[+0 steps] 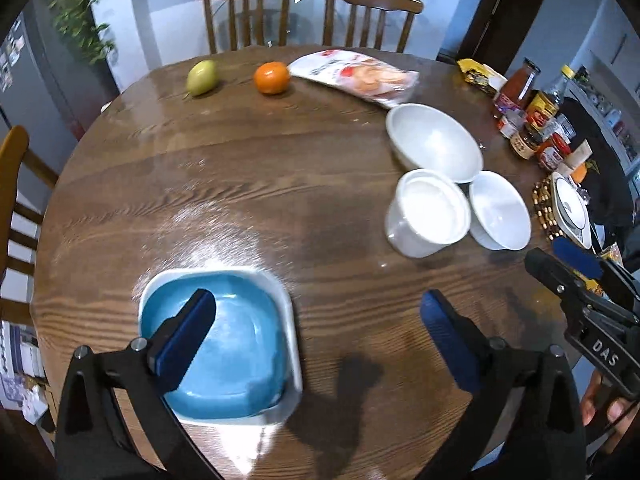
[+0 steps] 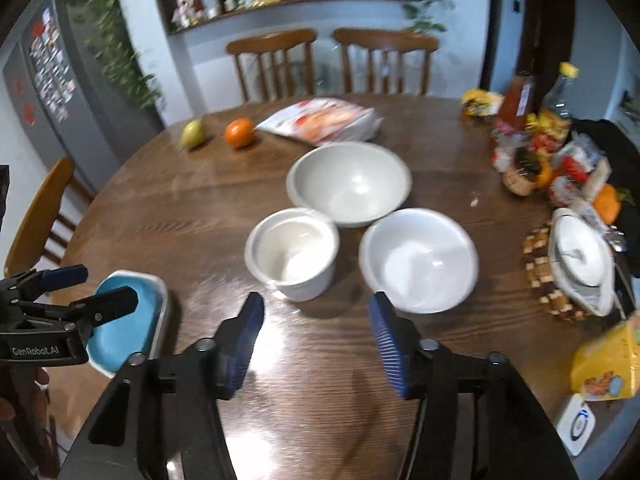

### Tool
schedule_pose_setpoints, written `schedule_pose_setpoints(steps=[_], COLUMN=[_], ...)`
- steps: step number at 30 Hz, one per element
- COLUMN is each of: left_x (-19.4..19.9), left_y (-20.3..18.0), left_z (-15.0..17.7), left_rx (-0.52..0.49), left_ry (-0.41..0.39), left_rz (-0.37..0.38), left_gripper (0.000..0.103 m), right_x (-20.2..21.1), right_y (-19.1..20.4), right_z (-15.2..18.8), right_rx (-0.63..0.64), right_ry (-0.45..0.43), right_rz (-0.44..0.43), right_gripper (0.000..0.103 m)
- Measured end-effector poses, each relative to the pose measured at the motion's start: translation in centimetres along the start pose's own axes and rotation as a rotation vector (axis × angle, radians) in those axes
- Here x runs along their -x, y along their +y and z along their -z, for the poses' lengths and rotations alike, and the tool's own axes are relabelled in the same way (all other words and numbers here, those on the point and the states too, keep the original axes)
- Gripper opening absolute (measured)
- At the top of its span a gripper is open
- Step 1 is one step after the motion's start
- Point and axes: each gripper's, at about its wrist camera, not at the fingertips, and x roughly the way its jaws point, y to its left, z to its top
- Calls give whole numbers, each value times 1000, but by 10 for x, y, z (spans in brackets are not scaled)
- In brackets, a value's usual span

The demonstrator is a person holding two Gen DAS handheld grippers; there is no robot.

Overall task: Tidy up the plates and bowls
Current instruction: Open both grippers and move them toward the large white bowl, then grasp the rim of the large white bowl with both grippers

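Right wrist view: round wooden table [image 2: 168,208], chairs [image 2: 272,64] behind

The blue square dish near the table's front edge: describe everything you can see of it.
The blue square dish has a glossy blue inside, a white rim and outer wall, and rounded corners; it looks ceramic. It sits upright and empty on the wooden table, apart from the white bowls. Nothing visibly touches it; the left tool hangs open above it.
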Motion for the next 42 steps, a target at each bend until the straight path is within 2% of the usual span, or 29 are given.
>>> schedule_pose_setpoints(steps=[5, 11, 16, 22, 33, 42], left_x=[-2, -5, -10, -22, -68, -123], left_y=[-25, -44, -56, -58, -69, -69], left_z=[-8, -16, -30, -49, -100, -140], left_rx=[-18, 7, 18, 38, -28, -2], left_ry=[-2, -7, -16, -4, 53, 139], left_rz=[-1, 0, -13, -36, -99, -56], left_gripper=[102, 102, 102, 102, 102, 99], right_x=[11, 19, 14, -10, -69, -119], right_y=[-21, -38, -54, -68, -91, -109], right_z=[2, 4, -2, -16, -63, -104], right_rx=[-16, -13, 4, 37, 20, -83], right_ry=[-28, -45, -36, 21, 104, 131], right_rz=[20, 29, 3, -21, -69, -97], right_gripper=[60, 60, 60, 60, 63, 63])
